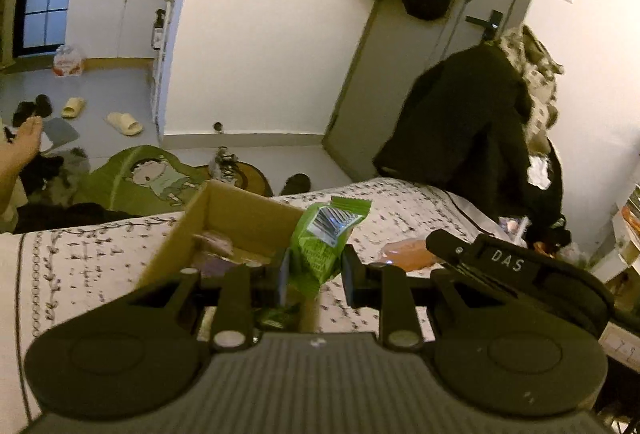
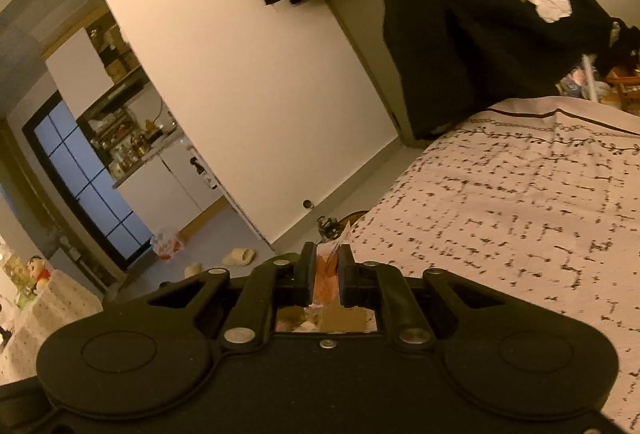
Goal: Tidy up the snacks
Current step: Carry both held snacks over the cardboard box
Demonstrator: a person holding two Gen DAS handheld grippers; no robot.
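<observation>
My left gripper (image 1: 316,274) is shut on a green snack packet (image 1: 326,238) and holds it upright over the near right corner of an open cardboard box (image 1: 236,205) on the bed. The box holds several purple and pink packets (image 1: 214,254). My right gripper (image 2: 325,274) is shut on an orange snack packet (image 2: 326,274); in the left wrist view this orange packet (image 1: 404,252) and the right gripper's body (image 1: 512,274) sit just right of the box, above the bedspread.
The bed has a white patterned bedspread (image 2: 520,213). A chair piled with dark clothes (image 1: 480,121) stands at the bed's far corner by a door (image 1: 420,53). A green cartoon cushion (image 1: 148,177), slippers (image 1: 124,121) and clothes lie on the floor.
</observation>
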